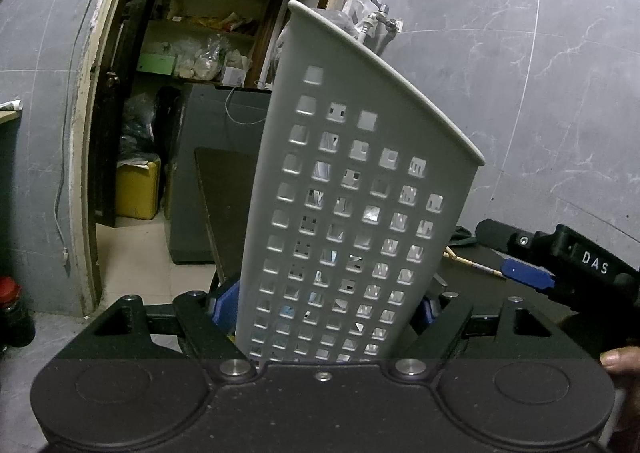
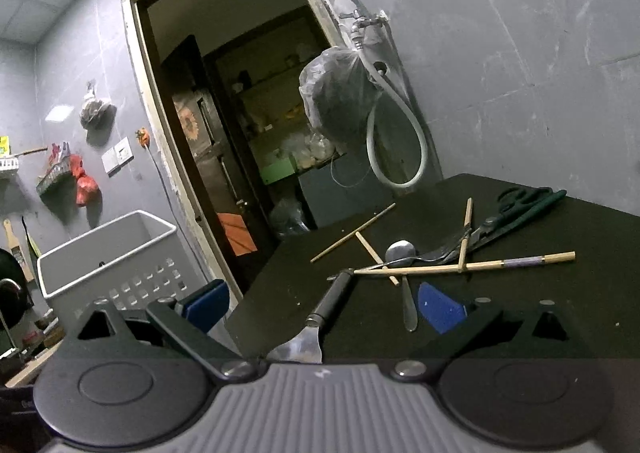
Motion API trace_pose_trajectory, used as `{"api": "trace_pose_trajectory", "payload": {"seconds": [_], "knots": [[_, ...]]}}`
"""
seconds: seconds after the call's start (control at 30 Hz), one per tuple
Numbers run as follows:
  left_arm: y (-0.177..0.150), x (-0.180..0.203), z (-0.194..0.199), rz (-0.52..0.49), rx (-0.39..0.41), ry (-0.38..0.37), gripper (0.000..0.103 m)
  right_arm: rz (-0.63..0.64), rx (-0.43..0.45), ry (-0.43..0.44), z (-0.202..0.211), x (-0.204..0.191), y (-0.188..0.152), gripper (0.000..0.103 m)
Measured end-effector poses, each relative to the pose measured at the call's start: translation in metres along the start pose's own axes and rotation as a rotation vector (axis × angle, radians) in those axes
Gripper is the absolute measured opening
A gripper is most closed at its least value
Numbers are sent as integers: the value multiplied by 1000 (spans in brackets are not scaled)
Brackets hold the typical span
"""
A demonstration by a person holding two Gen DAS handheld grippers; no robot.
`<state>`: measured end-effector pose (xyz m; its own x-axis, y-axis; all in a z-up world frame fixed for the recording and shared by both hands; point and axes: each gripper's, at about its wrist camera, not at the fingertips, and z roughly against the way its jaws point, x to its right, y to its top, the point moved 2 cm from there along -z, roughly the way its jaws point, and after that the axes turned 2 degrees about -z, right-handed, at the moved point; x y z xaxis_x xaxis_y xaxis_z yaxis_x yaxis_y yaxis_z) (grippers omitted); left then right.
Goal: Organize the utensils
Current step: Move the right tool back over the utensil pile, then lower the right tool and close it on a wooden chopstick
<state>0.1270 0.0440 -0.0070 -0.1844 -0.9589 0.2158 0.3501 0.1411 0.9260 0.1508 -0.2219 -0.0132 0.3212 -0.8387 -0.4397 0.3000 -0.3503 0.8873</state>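
My left gripper [image 1: 326, 311] is shut on a tall grey perforated utensil basket [image 1: 360, 181], its blue pads [image 1: 224, 309] pressing on both sides near the base. The basket [image 2: 112, 253] shows again at the left of the right wrist view. My right gripper [image 2: 324, 307] stands wide open low over the black table [image 2: 560, 313]. A spatula with a black handle [image 2: 332, 299] lies on the table between its fingers, untouched. Beyond it lie a metal spoon [image 2: 400, 251], several wooden chopsticks [image 2: 464, 265], a fork [image 2: 440, 249] and dark green scissors [image 2: 516, 213]. The right gripper's finger [image 1: 528, 273] shows at the right of the left wrist view.
An open doorway [image 2: 240, 113] leads to a storeroom behind the table's left edge. A tap with a looped white hose [image 2: 400, 141] and a hanging plastic bag [image 2: 336, 93] are on the grey wall beyond the table. A person's thumb [image 1: 620, 359] shows at the right edge.
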Motion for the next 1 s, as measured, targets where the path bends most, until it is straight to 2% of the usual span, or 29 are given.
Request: {"api": "trace_pose_trajectory", "payload": {"seconds": [0.17, 0.6, 1.0], "knots": [[0, -1, 0, -4, -7, -10, 81, 16, -50, 2, -6, -4, 0, 103], [5, -23, -9, -24, -47, -77, 81, -77, -129, -34, -19, 8, 0, 103], [2, -27, -18, -26, -54, -47, 80, -175, -192, 15, -26, 21, 0, 103]]}}
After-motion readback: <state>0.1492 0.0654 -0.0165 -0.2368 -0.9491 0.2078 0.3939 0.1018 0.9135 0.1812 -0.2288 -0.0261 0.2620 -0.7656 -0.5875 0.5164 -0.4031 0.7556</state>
